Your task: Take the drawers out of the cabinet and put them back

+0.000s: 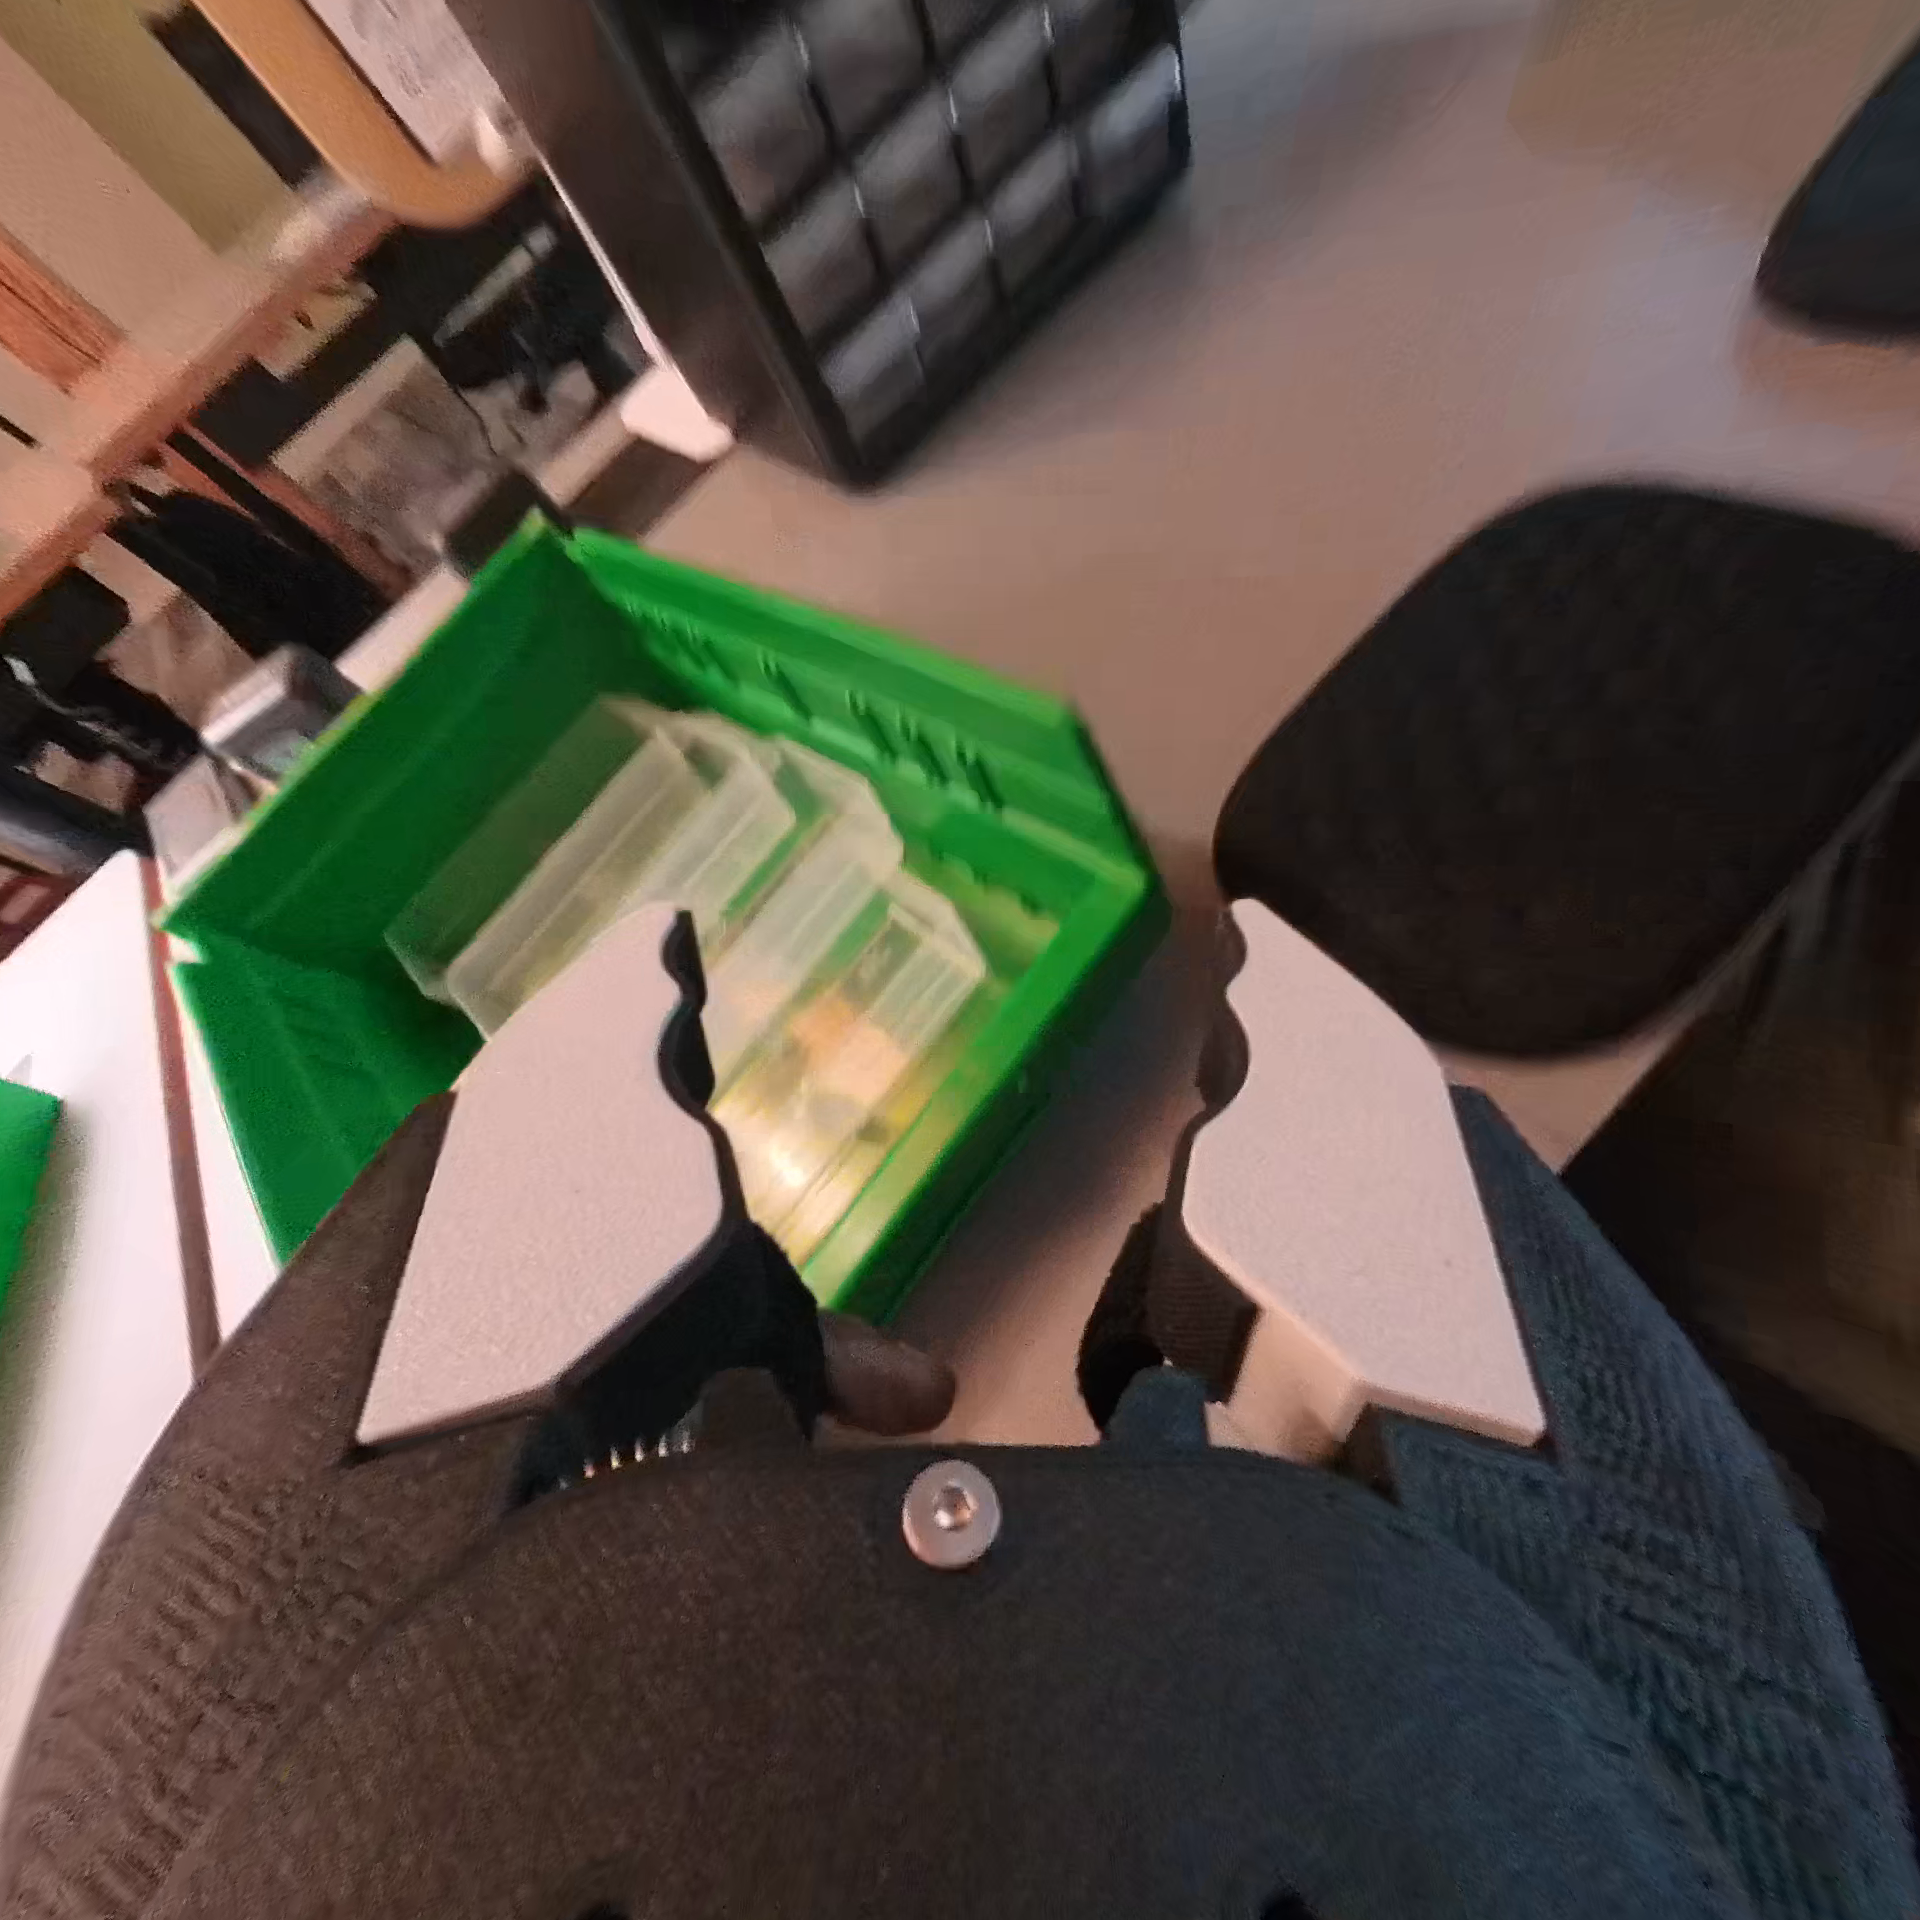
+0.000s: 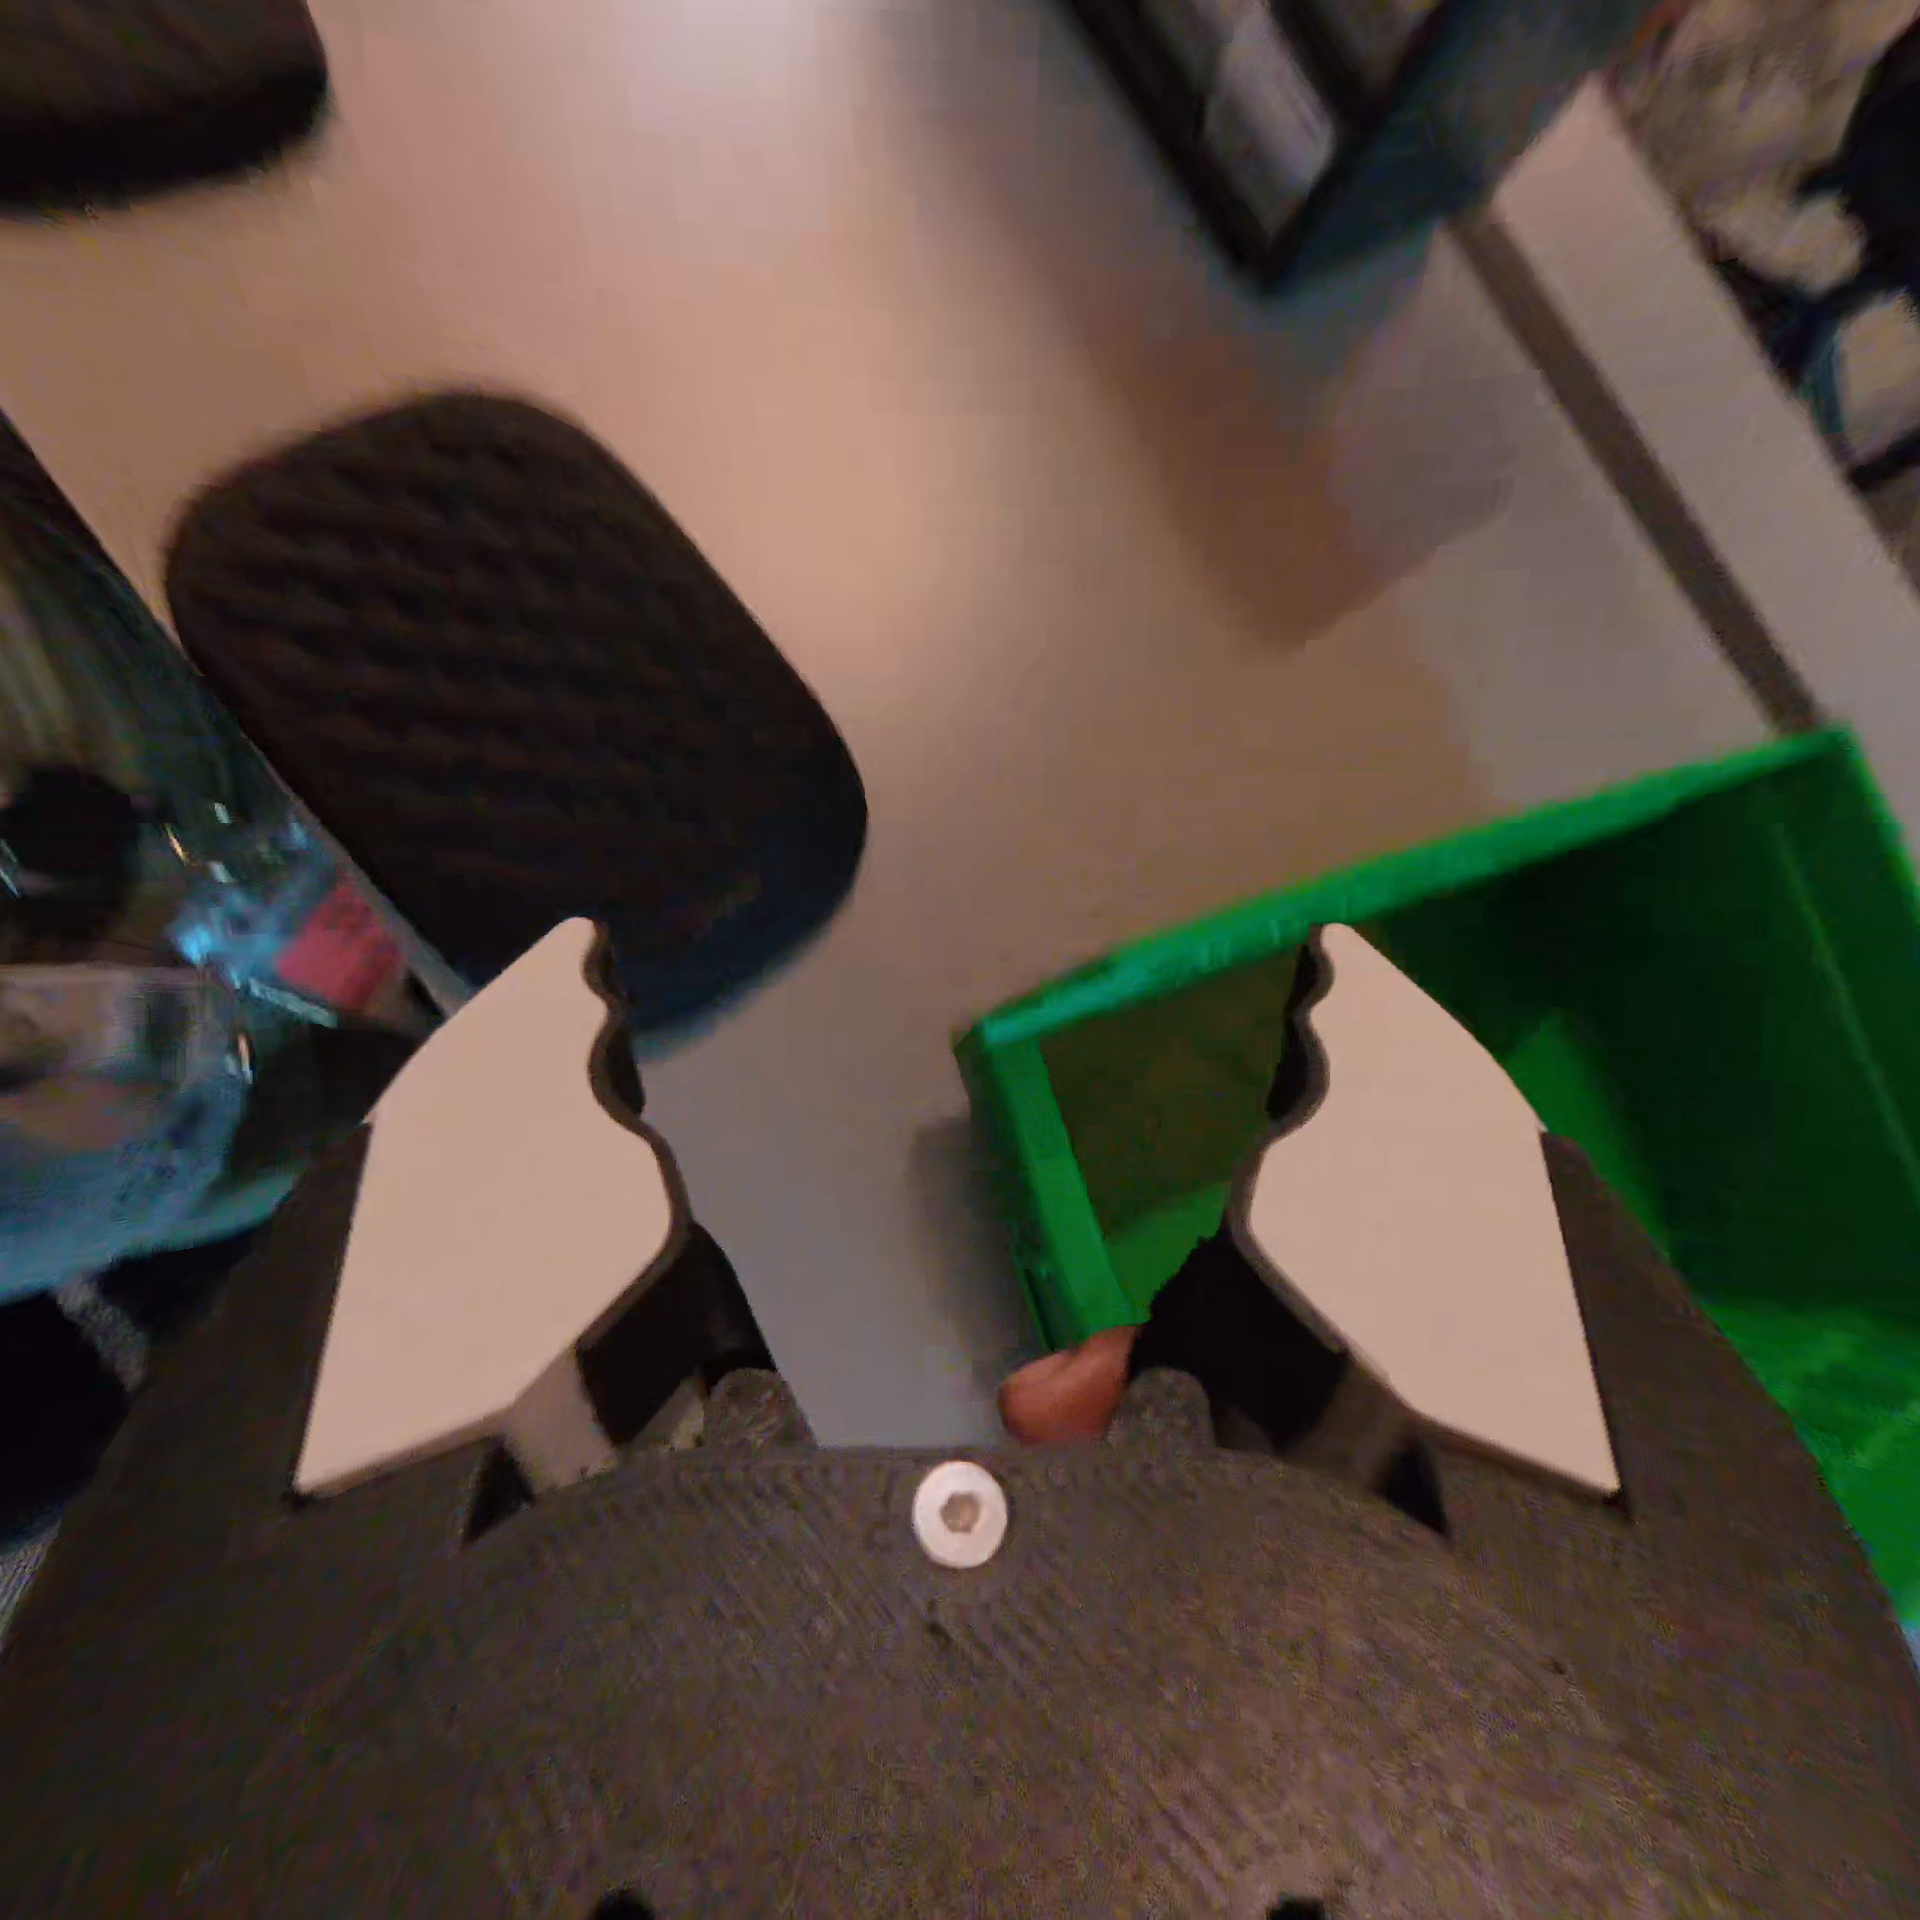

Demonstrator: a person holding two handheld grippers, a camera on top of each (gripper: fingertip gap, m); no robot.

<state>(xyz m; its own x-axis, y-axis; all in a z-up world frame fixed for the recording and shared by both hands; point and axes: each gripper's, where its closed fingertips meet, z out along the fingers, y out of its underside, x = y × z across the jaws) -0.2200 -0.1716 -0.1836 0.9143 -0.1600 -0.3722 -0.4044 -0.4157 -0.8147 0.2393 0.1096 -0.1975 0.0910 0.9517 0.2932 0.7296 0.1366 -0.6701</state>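
left tool (image 1: 951, 935): fingers spread apart, empty; hangs above the near end of the green bin (image 1: 416, 821)
right tool (image 2: 956, 940): fingers apart, empty; above the desk (image 2: 935, 468), a second green bin (image 2: 1714, 1039) under its right finger
cabinet (image 1: 914, 208): black, far side of desk, upright; drawers in their slots
clear drawers (image 1: 665, 862): stacked inside the green bin
blur: heavy in both views

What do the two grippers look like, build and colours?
Both match: left gripper and right gripper have rough black 3D-printed bodies, each with one silver hex screw at centre. The jaws are flat pale grey plates with wavy black inner edges. No cables or sleeves visible.
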